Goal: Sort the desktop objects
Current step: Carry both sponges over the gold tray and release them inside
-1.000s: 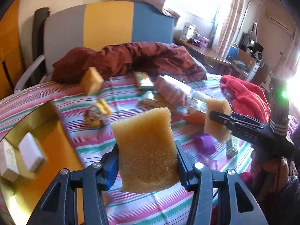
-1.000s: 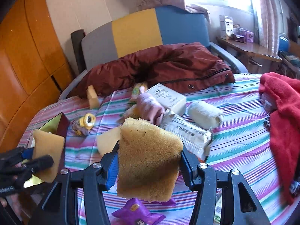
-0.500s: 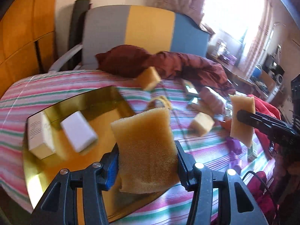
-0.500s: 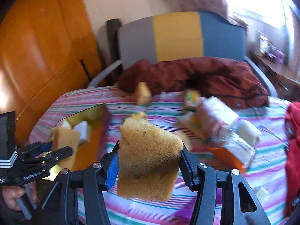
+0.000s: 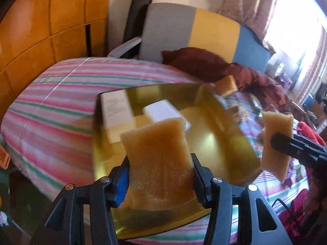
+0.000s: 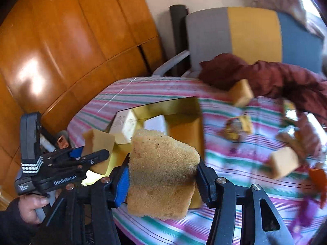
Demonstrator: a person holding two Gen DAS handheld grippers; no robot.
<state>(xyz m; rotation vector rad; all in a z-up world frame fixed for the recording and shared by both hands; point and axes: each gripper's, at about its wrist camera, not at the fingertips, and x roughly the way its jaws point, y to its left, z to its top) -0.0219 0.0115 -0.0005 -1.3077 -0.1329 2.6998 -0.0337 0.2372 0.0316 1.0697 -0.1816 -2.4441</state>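
Note:
My left gripper is shut on a yellow sponge and holds it above the near part of a gold box. Two white packets lie in the box. My right gripper is shut on a second yellow sponge, just right of the box. In the left wrist view this sponge hangs beyond the box's right wall. In the right wrist view the left gripper and its sponge are at the left.
The box stands on a striped cloth. More sponge blocks and wrapped snacks lie on the cloth to the right. A dark red jacket and a chair back are behind. Wooden panels stand at the left.
Both grippers have swung left with their sponges, from over the scattered objects to the gold box. The left sponge is now over the box; the right sponge is beside it.

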